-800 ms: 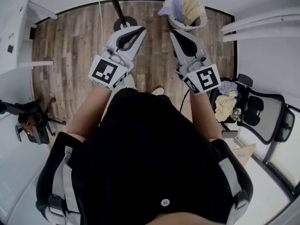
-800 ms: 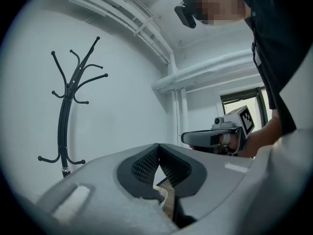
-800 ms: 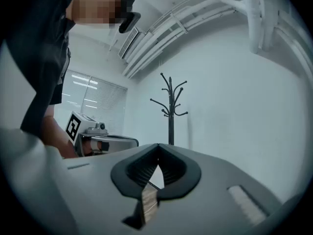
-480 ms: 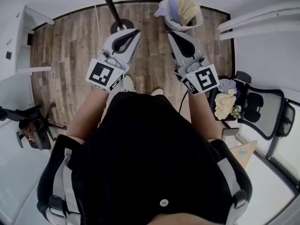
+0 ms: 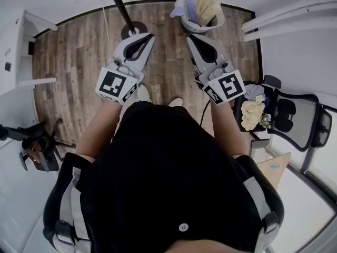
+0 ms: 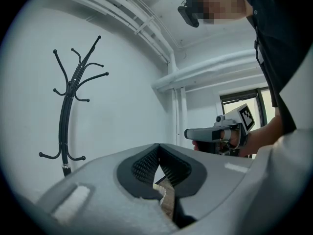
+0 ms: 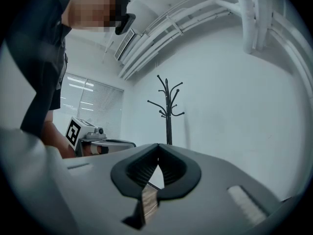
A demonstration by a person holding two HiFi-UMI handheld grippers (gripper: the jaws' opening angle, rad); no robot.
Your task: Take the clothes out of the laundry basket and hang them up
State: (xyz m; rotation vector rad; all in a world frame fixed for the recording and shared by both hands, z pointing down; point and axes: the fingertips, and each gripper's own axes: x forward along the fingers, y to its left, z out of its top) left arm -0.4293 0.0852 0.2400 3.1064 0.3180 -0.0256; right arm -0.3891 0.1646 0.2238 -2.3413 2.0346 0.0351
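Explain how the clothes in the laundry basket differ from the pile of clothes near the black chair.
The basket clothes are contained in the round laundry basket, which stands on the wooden floor; the loose pile lies on a dark seat beside the black chair. The basket clothes lie straight ahead of the person; the loose pile is at the person's right side. Both show pale yellow and lavender fabric.

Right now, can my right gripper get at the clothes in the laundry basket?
Probably yes. The laundry basket, clothes heaped at its top, stands just ahead of the right gripper, only floor between. Its jaws are shut and empty, so they must open and reach down.
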